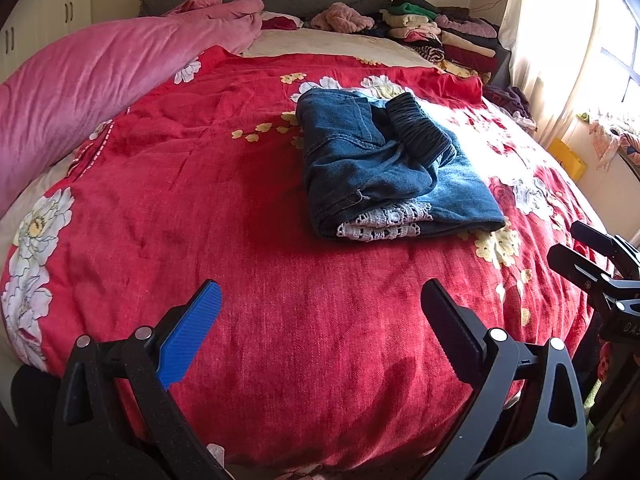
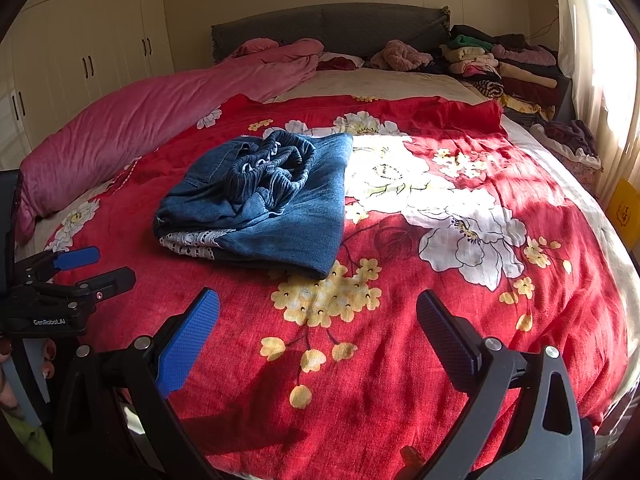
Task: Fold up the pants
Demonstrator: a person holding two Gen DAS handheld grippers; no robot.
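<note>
Blue denim pants (image 1: pixel 384 164) lie folded in a compact bundle on the red flowered blanket (image 1: pixel 248 240), with the gathered waistband on top and white lace trim at the near edge. In the right wrist view the pants (image 2: pixel 260 200) sit left of centre. My left gripper (image 1: pixel 320 296) is open, well short of the pants, holding nothing. My right gripper (image 2: pixel 318 308) is open too, also back from the bundle and empty. Each gripper shows in the other's view: the right gripper (image 1: pixel 576 248) at the far right edge, the left gripper (image 2: pixel 100 268) at the far left.
A pink quilt (image 1: pixel 100 80) lies along the bed's left side. Stacked folded clothes (image 1: pixel 440 36) sit at the head on the right. A grey headboard (image 2: pixel 332 28), white wardrobes (image 2: pixel 80 52) and a bright curtained window (image 1: pixel 560 40) surround the bed. A hand (image 2: pixel 24 364) holds the left gripper.
</note>
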